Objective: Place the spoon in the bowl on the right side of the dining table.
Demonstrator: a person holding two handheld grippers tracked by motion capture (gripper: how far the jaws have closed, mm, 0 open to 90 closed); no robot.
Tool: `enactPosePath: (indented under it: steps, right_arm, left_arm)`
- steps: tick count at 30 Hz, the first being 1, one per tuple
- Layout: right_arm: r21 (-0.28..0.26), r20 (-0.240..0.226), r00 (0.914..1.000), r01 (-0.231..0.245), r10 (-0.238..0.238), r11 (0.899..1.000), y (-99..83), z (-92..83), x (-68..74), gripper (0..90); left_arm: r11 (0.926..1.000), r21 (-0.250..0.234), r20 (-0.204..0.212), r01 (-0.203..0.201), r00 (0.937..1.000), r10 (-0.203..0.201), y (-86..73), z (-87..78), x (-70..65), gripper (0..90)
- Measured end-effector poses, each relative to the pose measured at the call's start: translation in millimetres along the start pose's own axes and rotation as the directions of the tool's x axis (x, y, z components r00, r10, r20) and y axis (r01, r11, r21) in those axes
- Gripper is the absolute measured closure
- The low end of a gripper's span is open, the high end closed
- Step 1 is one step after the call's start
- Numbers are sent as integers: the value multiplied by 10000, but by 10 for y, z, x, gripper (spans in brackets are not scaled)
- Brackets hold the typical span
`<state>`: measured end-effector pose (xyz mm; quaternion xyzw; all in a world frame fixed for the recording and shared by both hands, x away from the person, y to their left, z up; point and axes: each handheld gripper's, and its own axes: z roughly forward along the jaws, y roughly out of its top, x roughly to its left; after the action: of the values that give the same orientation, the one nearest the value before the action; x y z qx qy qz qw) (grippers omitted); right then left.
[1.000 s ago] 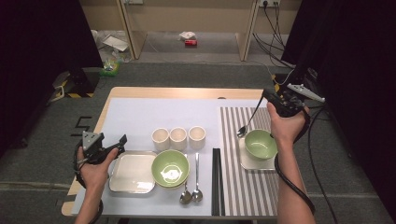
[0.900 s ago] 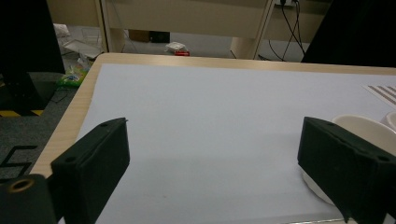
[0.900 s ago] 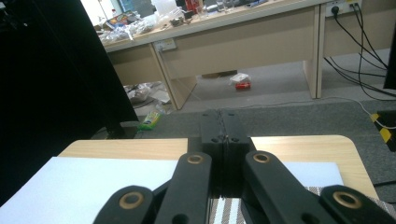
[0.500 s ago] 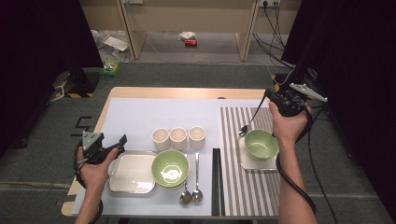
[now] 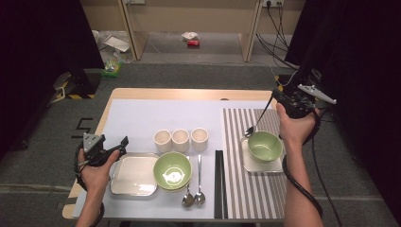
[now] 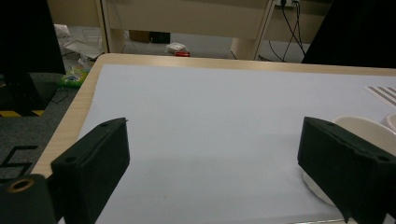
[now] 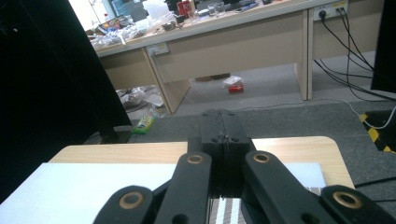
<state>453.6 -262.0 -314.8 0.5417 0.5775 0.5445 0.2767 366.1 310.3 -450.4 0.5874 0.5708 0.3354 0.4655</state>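
My left gripper [image 5: 124,142] at 8 o'clock, jaws wide apart, holds nothing. One tray [image 5: 134,176], three cups [image 5: 180,139], two green bowls [image 5: 173,170], two spoons [image 5: 194,197] flat. My right gripper [image 5: 276,97] at 2 o'clock, clamped on a third spoon [image 5: 250,131] hanging beside the right bowl [image 5: 265,145].

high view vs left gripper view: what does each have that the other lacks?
High view: right tongs shut on a spoon beside a green bowl, plus chopsticks. Left gripper view: a close look between the open left tongs, with nothing in the gap. Both: the white mat, a cream cup, the wooden table edge.
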Motion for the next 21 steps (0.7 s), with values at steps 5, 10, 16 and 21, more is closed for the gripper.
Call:
enactPosePath:
  steps: [5, 10, 16, 21]
  right_arm:
    - [17, 81, 10000, -34, 34, 10000, -12, -24, -33, 900]
    - [39, 176, 9998, -29, 28, 10000, -8, -44, -62, 900]
    - [17, 218, 9998, -46, 45, 10000, 2, -62, -85, 900]
    - [-28, 275, 9996, -30, 30, 10000, -5, -79, -114, 900]
  left_arm:
    - [10000, -2, 16, -7, 10000, 7, -1, 3, -7, 81]
    - [10000, 16, 14, -4, 10000, 4, -2, 6, -10, 80]
    - [10000, -1, 22, 2, 10000, -2, -1, 5, -9, 80]
    - [10000, -2, 15, 5, 10000, -5, -1, 4, -8, 80]
